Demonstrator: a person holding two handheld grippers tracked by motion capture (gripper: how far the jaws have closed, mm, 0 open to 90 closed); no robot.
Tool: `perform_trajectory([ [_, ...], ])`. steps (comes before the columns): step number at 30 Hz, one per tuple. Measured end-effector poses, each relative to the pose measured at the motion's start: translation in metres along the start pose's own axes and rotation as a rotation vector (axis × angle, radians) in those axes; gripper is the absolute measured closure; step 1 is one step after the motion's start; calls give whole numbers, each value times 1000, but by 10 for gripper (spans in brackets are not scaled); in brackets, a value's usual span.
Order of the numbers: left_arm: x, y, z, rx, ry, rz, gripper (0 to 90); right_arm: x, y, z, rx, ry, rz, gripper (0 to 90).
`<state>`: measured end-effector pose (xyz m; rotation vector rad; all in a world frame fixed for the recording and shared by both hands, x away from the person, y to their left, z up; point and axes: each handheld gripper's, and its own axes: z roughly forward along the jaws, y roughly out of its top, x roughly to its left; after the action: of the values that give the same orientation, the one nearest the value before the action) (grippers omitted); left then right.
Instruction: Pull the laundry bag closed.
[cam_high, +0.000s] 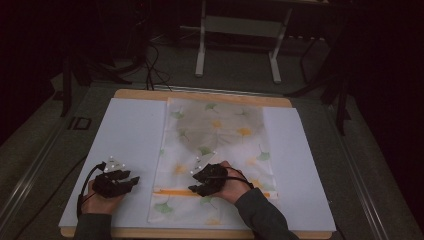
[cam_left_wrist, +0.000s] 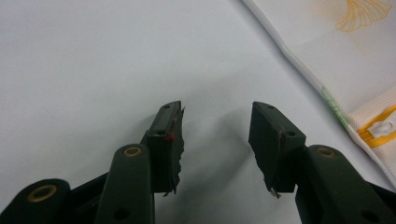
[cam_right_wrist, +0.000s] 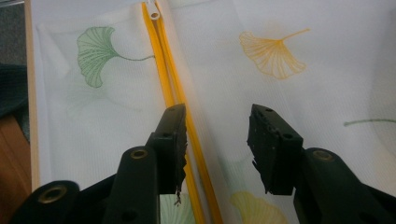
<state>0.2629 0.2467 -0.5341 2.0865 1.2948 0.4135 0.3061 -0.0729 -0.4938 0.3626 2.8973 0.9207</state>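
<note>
Mesh bag: white zip pouch (cam_high: 215, 150) printed with green and yellow ginkgo leaves, lying flat on the bench directly under the right hand-held gripper and reaching well beyond its tips toward the far edge; a darker thing shows through the fabric at the far end, too dim to tell what.
Zipper: orange zip line (cam_right_wrist: 175, 98) running between the right hand-held gripper's jaws, hard by the jaw on the left of the right gripper view, and on past the tips; in the high view it crosses the bag near the person's edge.
Zip pull: small white tab (cam_right_wrist: 153, 14) at the end of the zipper, well ahead of the right hand-held gripper's tips; in the left gripper view it sits off to the right of that gripper.
Right hand-held gripper: (cam_right_wrist: 217, 128) over the bag, jaws standing fairly wide; whether the pads touch the mesh cannot be told.
Left hand-held gripper: (cam_left_wrist: 217, 130) jaws wide apart with nothing between them, over bare white board, the bag's edge near its right jaw but apart from it.
Bench: wooden top (cam_high: 200, 95) covered by a white board (cam_high: 130, 135), which carries the bag and lies beneath both hand-held grippers.
</note>
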Motion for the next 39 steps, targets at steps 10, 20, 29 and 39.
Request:
perform_trajectory([
  [10,-1,0,1,2,1,5,545,6,9,12,12,17,-38,612],
  [20,0,0,0,4,2,6,545,12,20,25,14,33,-78,690],
  [29,-1,1,1,3,0,7,545,15,28,34,1,52,-88,713],
  [39,-1,1,0,1,1,11,545,21,37,46,-15,79,-98,713],
])
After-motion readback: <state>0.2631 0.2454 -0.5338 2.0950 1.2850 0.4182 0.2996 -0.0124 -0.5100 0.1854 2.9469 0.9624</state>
